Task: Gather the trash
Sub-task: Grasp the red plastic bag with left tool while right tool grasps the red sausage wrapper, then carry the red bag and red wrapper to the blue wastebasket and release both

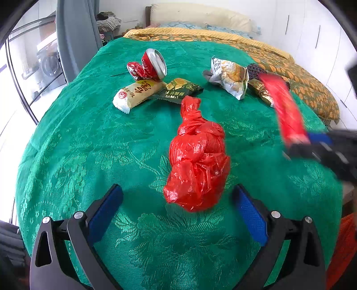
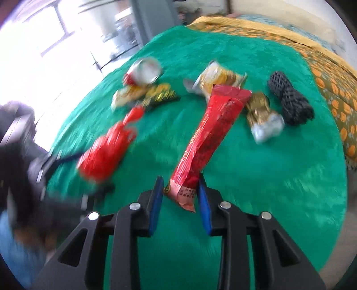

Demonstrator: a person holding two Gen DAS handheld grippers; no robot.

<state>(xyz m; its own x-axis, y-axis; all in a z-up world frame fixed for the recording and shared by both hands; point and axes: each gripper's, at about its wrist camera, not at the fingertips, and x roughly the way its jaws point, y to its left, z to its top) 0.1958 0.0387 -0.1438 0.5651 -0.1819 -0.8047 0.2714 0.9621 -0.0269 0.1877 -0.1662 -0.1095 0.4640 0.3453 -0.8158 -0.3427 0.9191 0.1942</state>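
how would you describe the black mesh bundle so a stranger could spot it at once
Start from the green bedspread covering the bed, then look at its far right side, near the orange-patterned blanket. The black mesh bundle lies there beside a gold wrapper; it is the only black, netted, rolled-up piece among shiny wrappers.

Black tongs (image 2: 179,196) with blue pads (image 2: 156,207) and silver screws (image 2: 135,206).

Bright window glare at left; right-wrist view motion-blurred, edges fisheye-bent.

Green bedspread (image 1: 89,156) — orange quilt (image 1: 308,89), pillow (image 1: 200,15), perhaps a washing machine (image 1: 48,64).
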